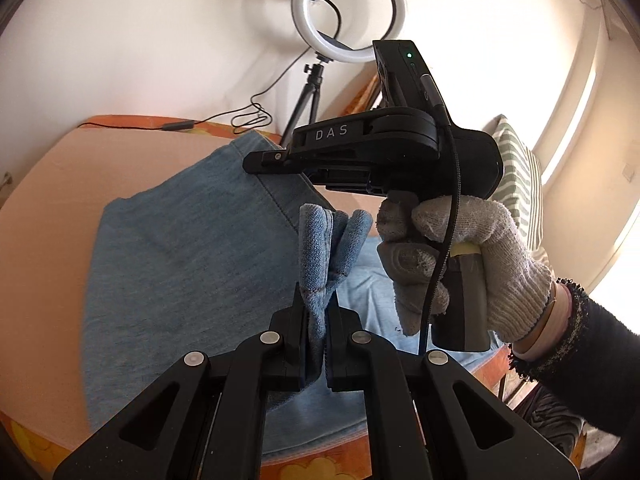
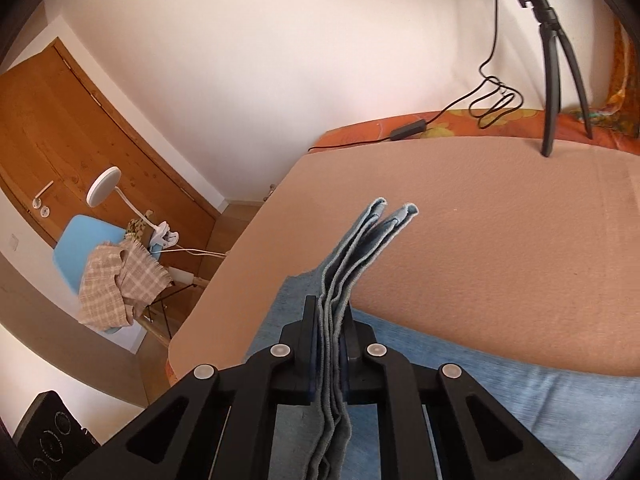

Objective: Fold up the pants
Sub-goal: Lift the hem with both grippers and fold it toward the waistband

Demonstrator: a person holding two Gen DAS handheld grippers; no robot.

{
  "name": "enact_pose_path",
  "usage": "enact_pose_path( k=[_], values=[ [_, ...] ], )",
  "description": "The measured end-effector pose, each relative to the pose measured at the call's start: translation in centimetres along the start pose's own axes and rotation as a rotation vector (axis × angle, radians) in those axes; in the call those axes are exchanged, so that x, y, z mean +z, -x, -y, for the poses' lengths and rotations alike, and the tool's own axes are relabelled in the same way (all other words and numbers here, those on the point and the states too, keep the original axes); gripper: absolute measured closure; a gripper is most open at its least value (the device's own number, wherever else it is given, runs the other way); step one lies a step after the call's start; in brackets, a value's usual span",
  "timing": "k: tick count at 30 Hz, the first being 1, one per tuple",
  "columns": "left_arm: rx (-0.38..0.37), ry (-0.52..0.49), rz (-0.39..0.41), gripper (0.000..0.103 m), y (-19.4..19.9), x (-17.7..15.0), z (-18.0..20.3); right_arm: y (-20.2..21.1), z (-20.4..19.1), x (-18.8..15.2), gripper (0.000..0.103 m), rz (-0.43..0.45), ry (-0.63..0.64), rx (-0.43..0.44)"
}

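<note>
The pants were light blue denim, lying spread on the bed and reaching to its near edge, with part of the cloth lifted off it by both tools. The left gripper was clenched on a bunched, several-layer hem, whose thick stitched end stuck out past the tips. The right gripper was likewise clenched on a stack of folded denim edges that fanned apart beyond its black jaws, with the stack also hanging loose below them.

The main risk, as I judged it, was an uneven grip: the layers splayed at their ends, so an inner ply could have slid out under tension and left the fold crooked. Denim is heavy and stiff, and the hanging weight might have dragged the flat part across the bed or over its near edge. The right tool, held in a grey knit glove, hovered close to the left one, so the two could have knocked together. Its dangling cable could have snagged the cloth.

The bed's cover was a matte peach textile with a fine grain. At its far edge stood a tripod with a trailing wire.
</note>
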State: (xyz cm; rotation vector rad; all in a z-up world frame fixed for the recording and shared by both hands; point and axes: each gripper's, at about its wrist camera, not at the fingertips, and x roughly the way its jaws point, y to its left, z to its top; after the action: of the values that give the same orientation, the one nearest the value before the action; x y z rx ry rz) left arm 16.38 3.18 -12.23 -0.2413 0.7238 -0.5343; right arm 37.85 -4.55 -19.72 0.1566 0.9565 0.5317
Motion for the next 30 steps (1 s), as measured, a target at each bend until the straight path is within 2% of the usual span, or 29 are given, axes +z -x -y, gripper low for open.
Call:
enact_pose_path(
  k=[5, 10, 22, 30],
  values=[
    [-0.033, -0.047, -0.041, 0.098, -2.0, -0.5, 2.6, 2.7, 2.2, -1.2, 0.098, 0.017, -0.026, -0.037],
    [-0.079, -0.053, -0.065, 0.099, -2.9, -0.8, 4.0, 5.5, 3.7, -2.0, 0.098, 0.039, -0.009, -0.085],
    [-0.192, -0.137, -0.092, 0.099, -6.4, 0.5, 10.1, 13.0, 7.9, -3.3, 0.098, 0.111, -0.034, -0.161],
    [-0.267, -0.202, -0.135, 0.099, -9.2, 0.2, 14.4, 18.3, 11.7, -5.3, 0.098, 0.17, -0.078, -0.206]
  ],
)
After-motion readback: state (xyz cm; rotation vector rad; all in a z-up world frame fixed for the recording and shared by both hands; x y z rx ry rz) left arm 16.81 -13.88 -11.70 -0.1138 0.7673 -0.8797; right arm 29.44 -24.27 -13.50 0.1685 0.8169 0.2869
